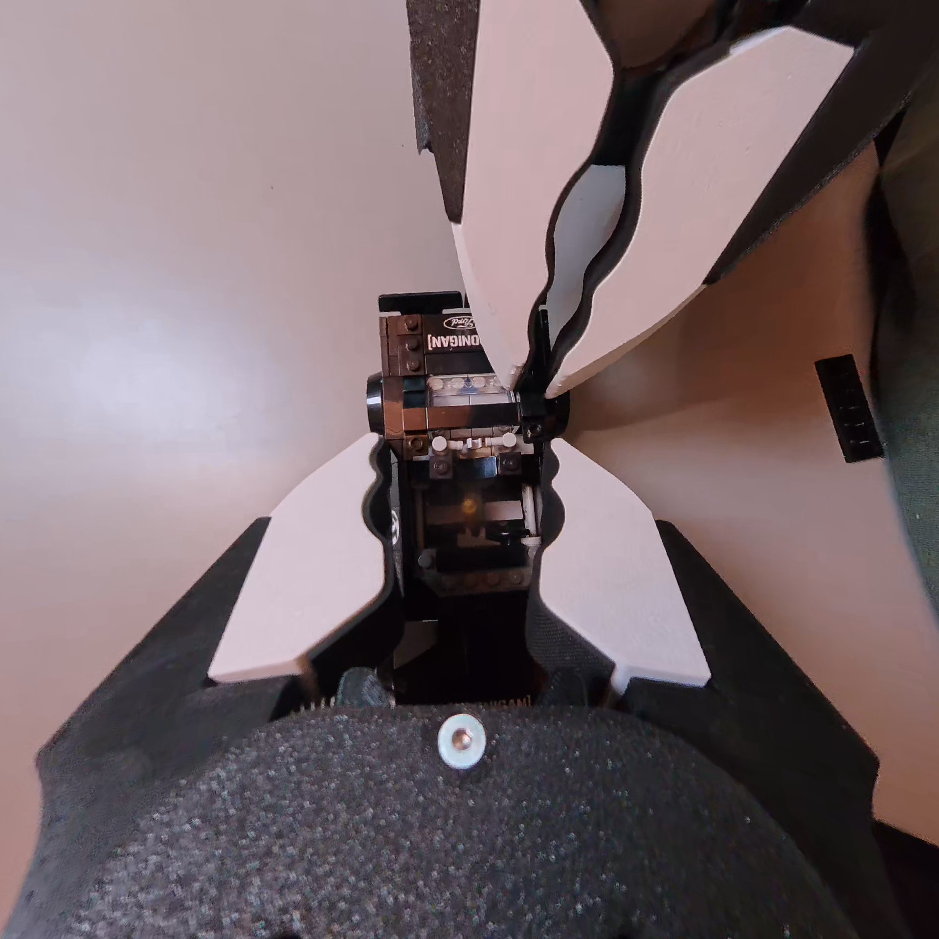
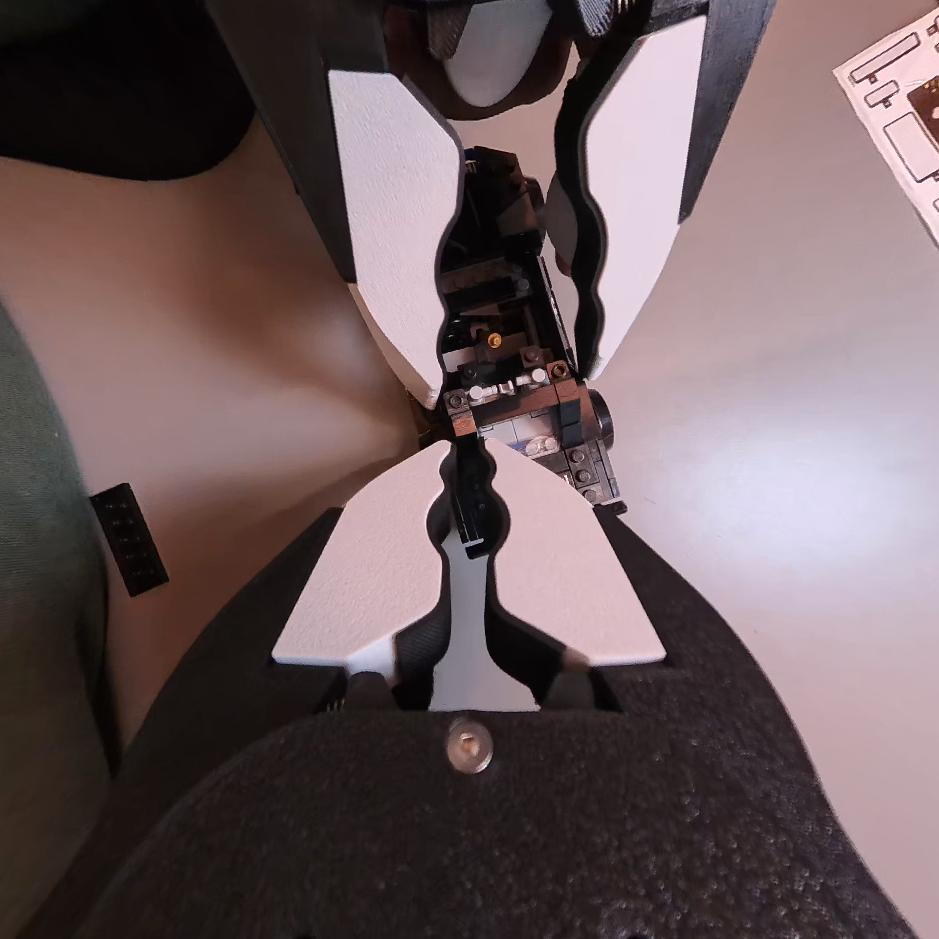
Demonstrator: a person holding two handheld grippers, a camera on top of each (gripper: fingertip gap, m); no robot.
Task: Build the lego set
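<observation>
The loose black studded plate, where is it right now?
The black studded plate lies flat on the table at the left edge of the right wrist view, beside the green fabric, apart from the lego car.

The supporting surface is a smooth, matte, off-white tabletop (image 2: 762, 457). A flat, black, rectangular studded plastic plate (image 2: 129, 539) lies directly on it near the edge, beside a green fabric surface (image 2: 35, 508). A white printed paper sheet with outlined shapes (image 2: 899, 117) lies flat on the tabletop, well apart from the plate.
</observation>
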